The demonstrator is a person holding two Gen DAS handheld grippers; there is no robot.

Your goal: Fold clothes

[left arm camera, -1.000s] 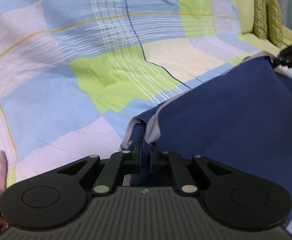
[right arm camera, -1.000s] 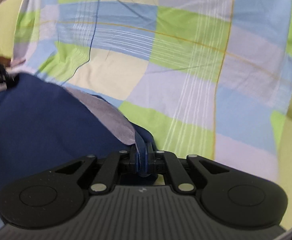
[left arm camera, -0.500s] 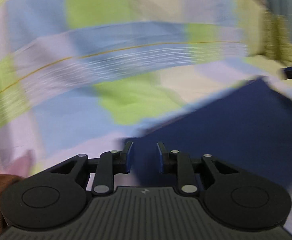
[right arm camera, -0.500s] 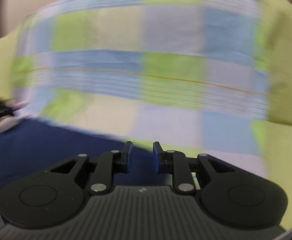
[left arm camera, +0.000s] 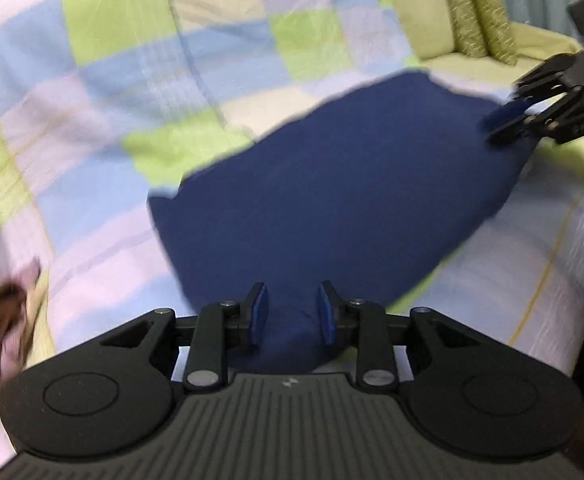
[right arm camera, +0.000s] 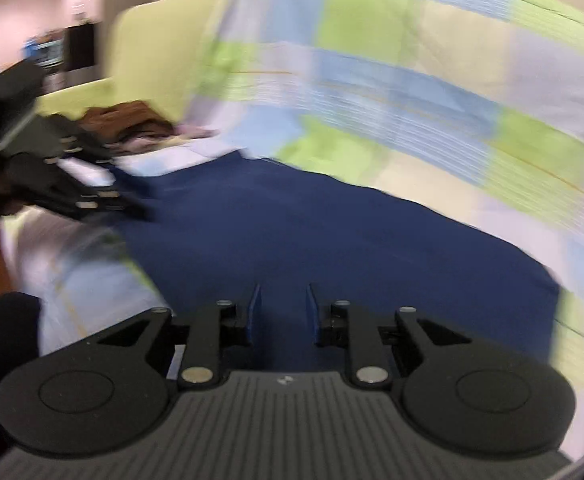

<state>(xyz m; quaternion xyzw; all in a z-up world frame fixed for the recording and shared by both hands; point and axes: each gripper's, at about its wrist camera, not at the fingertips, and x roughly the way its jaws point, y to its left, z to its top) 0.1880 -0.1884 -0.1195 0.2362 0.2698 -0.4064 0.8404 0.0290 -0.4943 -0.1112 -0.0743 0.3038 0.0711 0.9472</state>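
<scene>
Both grippers have let go: a second ago each was clamped on an edge of the navy garment point(left arm camera: 332, 200), and now the left gripper point(left arm camera: 292, 312) and right gripper point(right arm camera: 280, 312) hold nothing, jaws parted (a modest gap) and pulled back above the cloth. The garment lies flat on the checked bedsheet point(left arm camera: 152, 80), so this fold looks finished; another fold or smoothing probably follows.

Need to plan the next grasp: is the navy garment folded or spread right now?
Folded, it seems: the navy garment lies as one compact smooth panel on the checked sheet, no sleeves showing. Layers underneath cannot be seen.
</scene>
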